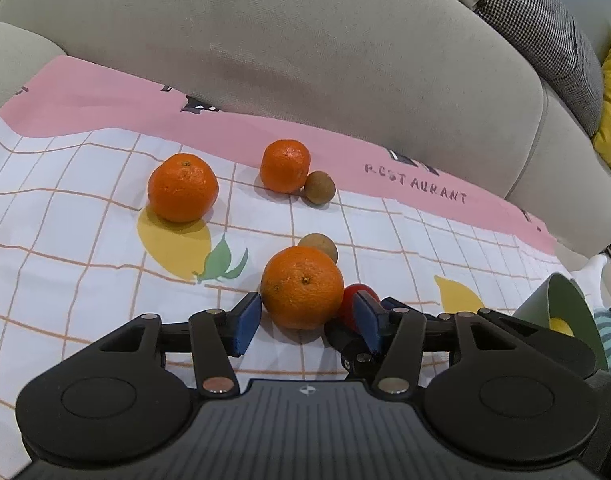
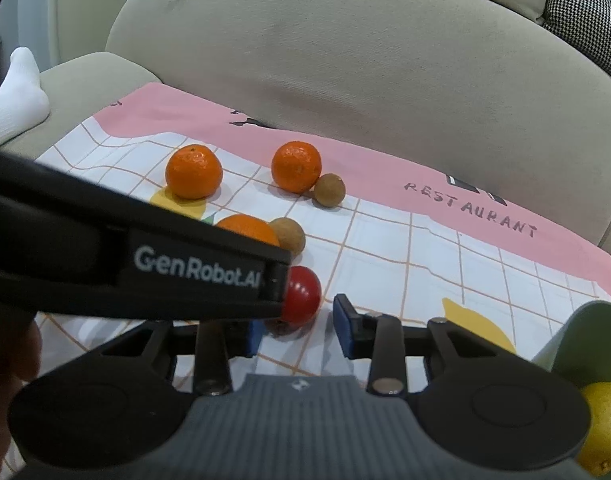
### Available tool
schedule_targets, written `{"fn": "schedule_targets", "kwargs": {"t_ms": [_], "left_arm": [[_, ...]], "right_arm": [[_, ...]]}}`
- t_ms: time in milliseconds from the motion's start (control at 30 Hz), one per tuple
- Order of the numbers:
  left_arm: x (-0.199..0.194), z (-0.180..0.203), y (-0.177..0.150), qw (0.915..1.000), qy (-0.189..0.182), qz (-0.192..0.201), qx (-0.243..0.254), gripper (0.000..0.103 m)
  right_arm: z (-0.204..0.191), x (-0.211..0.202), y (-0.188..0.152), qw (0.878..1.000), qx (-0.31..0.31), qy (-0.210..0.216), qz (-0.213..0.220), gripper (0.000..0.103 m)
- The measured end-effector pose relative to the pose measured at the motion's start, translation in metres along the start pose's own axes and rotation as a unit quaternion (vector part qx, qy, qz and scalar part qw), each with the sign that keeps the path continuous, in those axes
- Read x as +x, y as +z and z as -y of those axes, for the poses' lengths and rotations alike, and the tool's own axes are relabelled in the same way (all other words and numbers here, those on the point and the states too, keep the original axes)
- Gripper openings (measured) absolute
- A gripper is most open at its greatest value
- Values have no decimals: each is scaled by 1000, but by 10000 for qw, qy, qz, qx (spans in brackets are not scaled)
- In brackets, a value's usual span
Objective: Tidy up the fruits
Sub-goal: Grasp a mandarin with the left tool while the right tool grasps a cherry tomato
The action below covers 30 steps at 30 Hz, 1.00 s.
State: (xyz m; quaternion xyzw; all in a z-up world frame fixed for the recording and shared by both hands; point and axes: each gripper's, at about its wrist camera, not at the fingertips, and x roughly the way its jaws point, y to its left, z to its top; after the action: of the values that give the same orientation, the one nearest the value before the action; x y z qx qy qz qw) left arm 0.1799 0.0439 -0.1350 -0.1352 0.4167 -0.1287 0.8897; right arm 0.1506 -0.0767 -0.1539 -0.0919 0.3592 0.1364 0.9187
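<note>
Three oranges lie on a patterned cloth (image 1: 65, 240) on a sofa. My left gripper (image 1: 305, 324) is open, its blue pads on either side of the nearest orange (image 1: 302, 287), not closed on it. A red fruit (image 1: 359, 300) sits just right of that orange, with a small brown fruit (image 1: 319, 245) behind. Two more oranges (image 1: 182, 187) (image 1: 285, 165) and a second brown fruit (image 1: 320, 187) lie farther back. My right gripper (image 2: 299, 330) is open around the red fruit (image 2: 301, 295). The left gripper's body (image 2: 125, 264) crosses the right wrist view.
A green bowl (image 2: 585, 340) at the right holds a yellow lemon (image 2: 603, 426); it also shows in the left wrist view (image 1: 561, 312). The beige sofa backrest (image 1: 305, 60) rises behind the cloth. A white sock (image 2: 15, 88) lies at the left.
</note>
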Motion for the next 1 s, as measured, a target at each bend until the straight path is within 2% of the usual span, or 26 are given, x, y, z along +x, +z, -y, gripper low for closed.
{"fn": "schedule_targets", "kwargs": {"t_ms": [167, 233, 367, 667, 1000], "left_arm": [[4, -7, 4, 9997, -81, 38, -221, 63], [6, -9, 5, 9995, -110, 14, -281, 62], [7, -12, 5, 9994, -149, 38, -315, 51], [1, -6, 5, 9999, 17, -74, -79, 49], [-25, -6, 3, 9999, 32, -35, -145, 47]], "right_arm": [[-1, 5, 3, 10000, 6, 46, 3, 33], [-2, 6, 3, 10000, 35, 78, 20, 30], [-2, 8, 3, 9999, 61, 67, 43, 25], [-2, 3, 4, 10000, 58, 54, 4, 24], [0, -19, 6, 9999, 3, 112, -35, 24]]}}
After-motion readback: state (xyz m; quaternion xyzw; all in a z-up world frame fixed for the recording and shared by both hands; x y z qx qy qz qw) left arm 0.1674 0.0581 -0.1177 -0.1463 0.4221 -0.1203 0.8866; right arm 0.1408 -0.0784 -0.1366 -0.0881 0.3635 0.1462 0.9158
